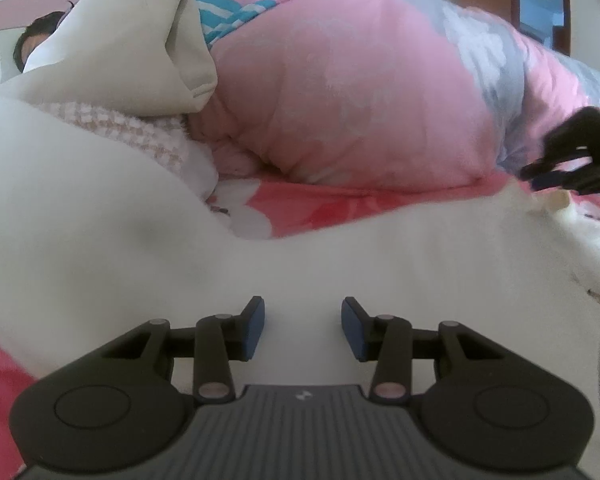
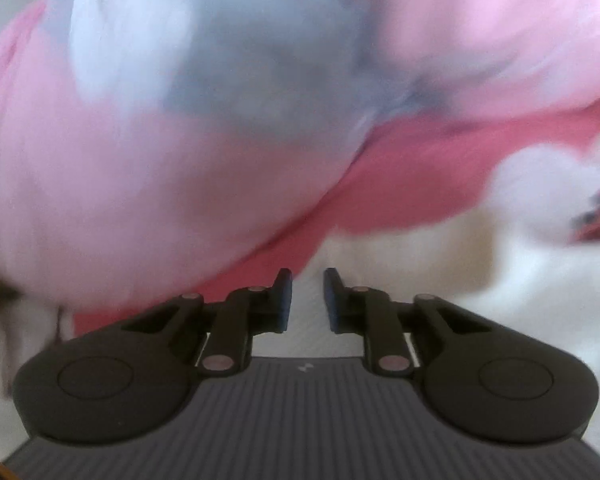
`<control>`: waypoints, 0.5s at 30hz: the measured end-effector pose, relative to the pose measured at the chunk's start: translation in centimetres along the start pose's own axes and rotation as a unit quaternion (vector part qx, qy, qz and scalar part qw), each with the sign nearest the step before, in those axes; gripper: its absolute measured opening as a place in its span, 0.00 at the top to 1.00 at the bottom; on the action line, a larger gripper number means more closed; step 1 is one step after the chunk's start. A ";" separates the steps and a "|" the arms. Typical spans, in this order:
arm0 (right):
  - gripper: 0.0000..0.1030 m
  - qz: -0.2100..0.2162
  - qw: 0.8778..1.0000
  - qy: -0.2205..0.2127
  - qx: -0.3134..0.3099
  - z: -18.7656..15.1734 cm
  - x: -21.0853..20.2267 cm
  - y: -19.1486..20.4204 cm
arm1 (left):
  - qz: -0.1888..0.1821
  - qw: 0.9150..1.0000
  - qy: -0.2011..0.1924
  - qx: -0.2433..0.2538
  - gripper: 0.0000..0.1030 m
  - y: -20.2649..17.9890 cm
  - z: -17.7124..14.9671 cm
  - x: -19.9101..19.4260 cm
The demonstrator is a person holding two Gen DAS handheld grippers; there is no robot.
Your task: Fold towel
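Both the left tool [image 1: 303, 328] and right tool [image 2: 308, 300] hover, fingers apart, over the white towel [image 1: 340, 256]; no readable writing.

Soft, even daylight; both fisheye views curve at the edges. The right wrist view is heavily motion-blurred throughout.

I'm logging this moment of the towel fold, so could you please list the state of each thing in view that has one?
white towel: spread over the bed, rumpled at its left, not held.
left gripper: open over the towel, nothing between its fingers.
right gripper: open over the towel's edge, empty; picture blurred.
pink quilt: bunched in a heap behind the towel.
cream pillow: leaning against the quilt.
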State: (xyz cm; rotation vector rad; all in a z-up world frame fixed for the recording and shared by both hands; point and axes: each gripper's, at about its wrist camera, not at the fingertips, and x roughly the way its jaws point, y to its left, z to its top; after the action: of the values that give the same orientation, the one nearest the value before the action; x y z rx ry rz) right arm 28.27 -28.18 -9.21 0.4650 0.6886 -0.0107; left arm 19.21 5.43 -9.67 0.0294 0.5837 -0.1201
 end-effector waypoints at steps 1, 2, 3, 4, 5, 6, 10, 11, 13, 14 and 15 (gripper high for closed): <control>0.82 -0.002 1.000 -0.009 0.010 0.5 0.0 -0.4 | -0.006 1.000 -0.009 -0.003 0.57 0.0 0.1 -0.3; 0.82 -0.003 1.000 -0.018 0.020 1.0 0.0 -0.9 | -0.013 1.000 -0.018 -0.006 0.57 0.0 0.2 -0.6; 0.82 -0.008 1.000 -0.020 0.021 1.1 0.1 -1.3 | -0.020 0.999 -0.028 -0.009 0.57 0.0 0.3 -1.0; 0.82 -0.014 1.000 -0.019 0.019 1.0 0.1 -1.7 | -0.026 0.999 -0.037 -0.012 0.57 0.0 0.4 -1.3; 0.82 -0.019 0.999 -0.019 0.018 1.0 0.2 -2.1 | -0.037 0.998 -0.043 -0.012 0.57 -0.1 0.4 -1.5; 0.82 -0.025 0.999 -0.018 0.017 1.0 0.3 -2.5 | -0.048 0.998 -0.048 -0.013 0.57 -0.3 0.4 -1.8; 0.82 -0.046 0.999 -0.016 0.012 0.9 0.6 -4.2 | -0.062 0.997 -0.038 0.026 0.57 -2.1 -0.2 -1.5; 0.82 -0.052 0.998 -0.016 0.010 0.8 0.6 -4.6 | -0.057 0.997 -0.031 0.038 0.57 -2.5 -0.5 -1.3; 0.84 -0.063 0.998 -0.015 0.008 0.8 0.8 -5.4 | -0.052 0.997 -0.018 0.049 0.57 -2.9 -0.7 -0.9; 0.84 -0.068 0.998 -0.014 0.006 0.8 0.8 -5.8 | -0.051 0.998 -0.012 0.046 0.57 -2.8 -0.8 -0.7; 0.85 -0.074 0.997 -0.014 0.005 0.7 0.9 -6.3 | -0.051 0.998 -0.006 0.042 0.57 -2.7 -0.8 -0.5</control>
State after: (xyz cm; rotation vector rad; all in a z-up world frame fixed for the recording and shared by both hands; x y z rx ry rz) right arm 28.42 -33.97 -11.84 0.4223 0.6945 -0.1596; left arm 18.06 2.82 -10.03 0.0808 0.5672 -0.2435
